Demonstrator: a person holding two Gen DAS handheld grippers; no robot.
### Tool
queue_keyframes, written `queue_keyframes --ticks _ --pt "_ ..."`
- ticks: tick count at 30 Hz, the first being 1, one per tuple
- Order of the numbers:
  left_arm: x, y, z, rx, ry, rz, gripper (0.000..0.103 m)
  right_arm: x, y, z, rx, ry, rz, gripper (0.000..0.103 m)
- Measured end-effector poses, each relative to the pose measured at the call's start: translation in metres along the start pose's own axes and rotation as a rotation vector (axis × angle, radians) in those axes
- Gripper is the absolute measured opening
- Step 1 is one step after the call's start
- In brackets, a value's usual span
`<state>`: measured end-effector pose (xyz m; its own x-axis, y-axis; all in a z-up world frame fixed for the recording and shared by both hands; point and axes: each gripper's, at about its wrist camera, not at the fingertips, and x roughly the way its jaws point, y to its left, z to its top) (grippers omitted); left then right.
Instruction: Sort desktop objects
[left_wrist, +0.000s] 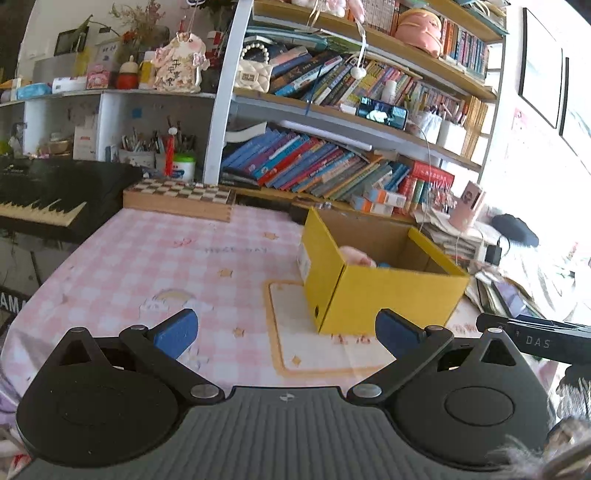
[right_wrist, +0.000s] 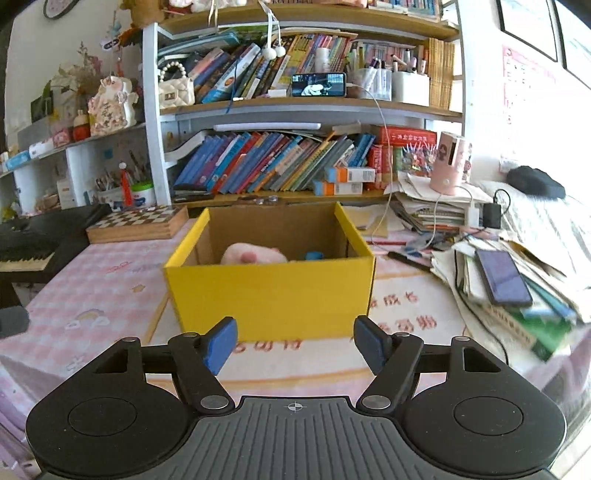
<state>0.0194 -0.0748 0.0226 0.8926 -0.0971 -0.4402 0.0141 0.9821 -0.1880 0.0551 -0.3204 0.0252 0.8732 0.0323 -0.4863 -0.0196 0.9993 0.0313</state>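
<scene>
Two pairs of tongs hang over a pink checked tablecloth (right_wrist: 92, 295), both with their blue pads apart and nothing between them. Ahead of the right tongs (right_wrist: 295, 345), just past the pads, stands an open yellow box (right_wrist: 269, 295) on a cream mat (right_wrist: 406, 321). Inside it lie a pink soft toy (right_wrist: 253, 254) and, to its right, a small blue thing (right_wrist: 314, 255) too hidden to name. From the left tongs (left_wrist: 286, 338) the same box sits ahead and to the right, its near corner close to the right-hand pad. Off to the right of the right tongs a phone (right_wrist: 502, 277) rests on a heap of papers and books. Far ahead on the left lies a chessboard (right_wrist: 138, 221), with a bookshelf (right_wrist: 295, 107) behind
</scene>
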Motion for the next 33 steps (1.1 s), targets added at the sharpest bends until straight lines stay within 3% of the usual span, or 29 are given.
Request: queue_keyframes --ticks 13,22,33 --pt "-0.033 0.021 -0.021 0.016 0.011 0.019 0.103 -0.038 0.031 -0.032 0.004 0.024 -0.016 0.073" --pt "-0.044 0.028 -0.029 0.026 0.040 -0.017 0.103 -0.046 0.042 -0.044 0.008 0.066 -0.015 0.080" --pt "-0.042 0.038 -0.039 -0.022 0.100 -0.001 0.103 -0.047 0.050 -0.053 -0.012 0.119 0.009 0.084"
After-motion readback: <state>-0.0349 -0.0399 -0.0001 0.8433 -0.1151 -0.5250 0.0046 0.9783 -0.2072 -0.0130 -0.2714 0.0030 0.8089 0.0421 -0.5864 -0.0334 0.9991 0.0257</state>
